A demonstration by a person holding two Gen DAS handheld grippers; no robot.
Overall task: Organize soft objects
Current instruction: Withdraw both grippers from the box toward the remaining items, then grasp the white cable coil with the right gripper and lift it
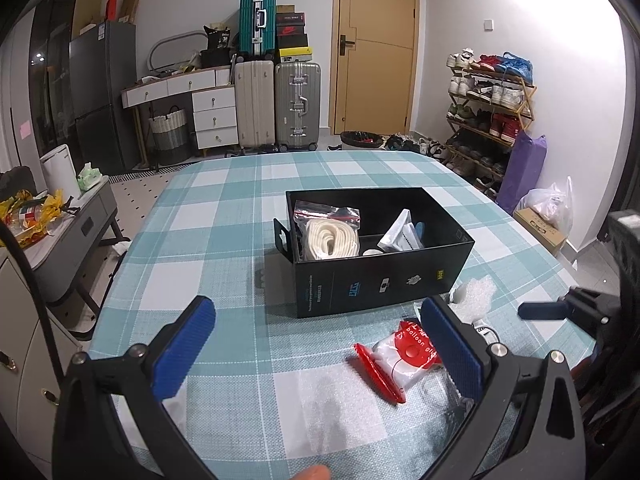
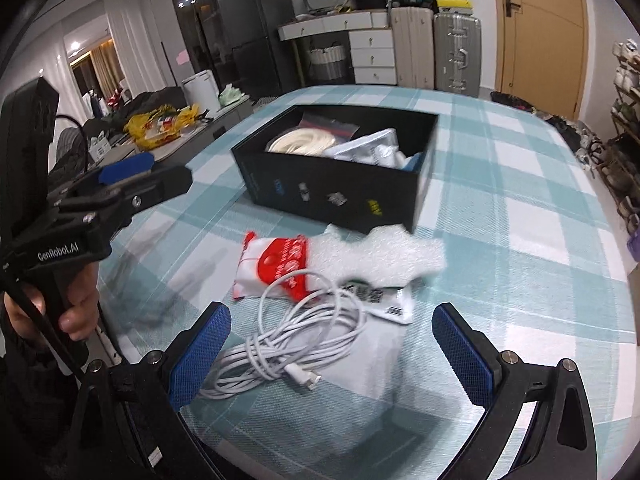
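A black open box (image 1: 380, 280) stands on the checked tablecloth and holds a bagged coil of white rope (image 1: 330, 240) and a white pouch (image 1: 400, 234); the box also shows in the right wrist view (image 2: 332, 192). In front of it lie a red-and-white balloon-glue packet (image 1: 404, 354), a piece of white foam wrap (image 2: 376, 256) and a coiled white cable (image 2: 292, 344). My left gripper (image 1: 320, 344) is open above the table, the packet beside its right finger. My right gripper (image 2: 332, 352) is open, its fingers on either side of the cable.
The table's left edge (image 1: 120, 280) drops to a grey side table (image 1: 80, 216) with clutter. Suitcases (image 1: 276, 100), drawers, a fridge and a door stand at the back. A shoe rack (image 1: 488, 112) stands at the right.
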